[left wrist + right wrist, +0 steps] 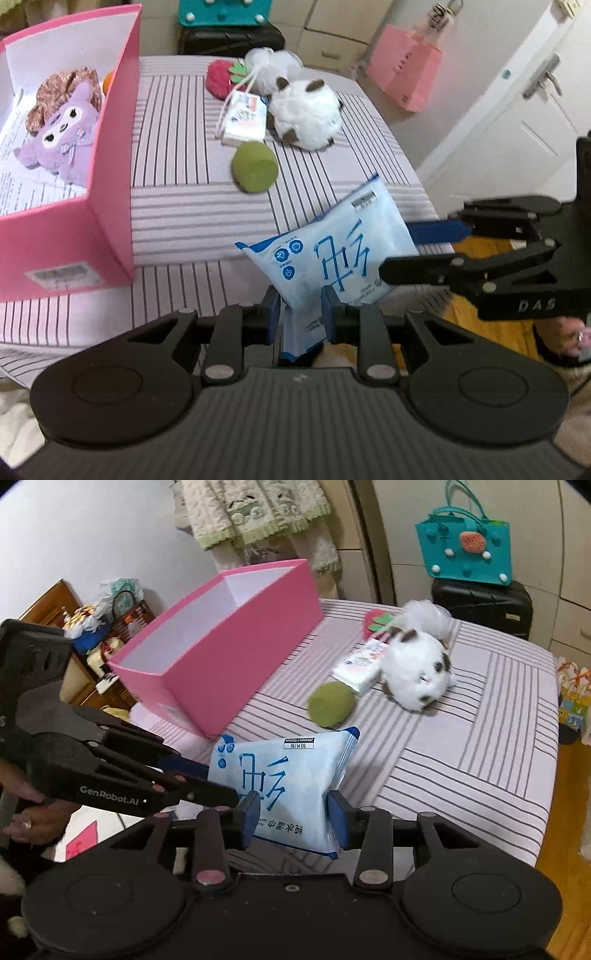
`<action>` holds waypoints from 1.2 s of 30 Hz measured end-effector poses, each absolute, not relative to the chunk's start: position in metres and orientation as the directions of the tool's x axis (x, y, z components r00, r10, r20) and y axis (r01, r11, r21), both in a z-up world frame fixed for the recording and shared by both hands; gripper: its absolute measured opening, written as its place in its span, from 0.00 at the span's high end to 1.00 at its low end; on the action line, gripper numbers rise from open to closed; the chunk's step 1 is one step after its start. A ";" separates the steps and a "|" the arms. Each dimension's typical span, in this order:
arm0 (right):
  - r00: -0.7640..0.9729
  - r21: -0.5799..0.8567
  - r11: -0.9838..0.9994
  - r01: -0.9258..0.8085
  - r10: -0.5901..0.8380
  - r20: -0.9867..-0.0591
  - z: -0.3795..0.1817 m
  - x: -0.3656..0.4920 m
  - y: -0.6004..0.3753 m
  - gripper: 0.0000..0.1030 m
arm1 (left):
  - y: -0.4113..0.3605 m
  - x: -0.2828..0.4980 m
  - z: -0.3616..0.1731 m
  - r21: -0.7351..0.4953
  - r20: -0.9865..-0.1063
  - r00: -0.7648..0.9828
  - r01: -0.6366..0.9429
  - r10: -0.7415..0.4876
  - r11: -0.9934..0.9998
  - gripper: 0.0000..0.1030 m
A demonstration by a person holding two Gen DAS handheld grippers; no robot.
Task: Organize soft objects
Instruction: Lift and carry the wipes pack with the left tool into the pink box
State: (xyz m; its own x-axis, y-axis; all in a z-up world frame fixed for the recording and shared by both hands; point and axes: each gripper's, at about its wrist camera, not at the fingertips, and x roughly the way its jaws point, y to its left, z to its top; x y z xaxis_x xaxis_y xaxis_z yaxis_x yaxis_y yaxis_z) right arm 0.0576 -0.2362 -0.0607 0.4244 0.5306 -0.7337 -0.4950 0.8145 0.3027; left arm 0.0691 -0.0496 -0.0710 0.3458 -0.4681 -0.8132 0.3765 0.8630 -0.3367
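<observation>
Left wrist view, left to right: the pink box holds a purple plush on the striped bed, then the left gripper and right gripper both clench the blue wipes pack near the bed's edge.

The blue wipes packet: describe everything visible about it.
The blue wipes packet is a soft, glossy pale-blue plastic pouch with darker blue edges, large blue characters and a small barcode label. It is lifted above the striped bedcover, tilted, pinched by the left gripper and the right gripper together.
</observation>
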 end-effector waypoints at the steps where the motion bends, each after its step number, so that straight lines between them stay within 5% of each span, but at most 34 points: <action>1: 0.421 0.298 0.806 -0.512 0.538 -0.730 -0.056 0.054 -0.232 0.52 | -0.045 0.067 -0.070 -0.348 -0.816 0.326 0.382 -0.477 0.856 0.78; 24: 0.305 0.201 0.634 -0.747 0.595 -0.743 0.028 0.050 -0.112 0.42 | 0.052 0.044 -0.001 -0.293 -0.853 0.318 0.365 -0.414 0.884 0.78; 36: 0.334 0.149 0.613 -0.776 0.599 -0.728 0.039 0.089 -0.074 0.41 | 0.093 0.074 0.022 -0.226 -0.815 0.459 0.309 -0.353 0.924 0.78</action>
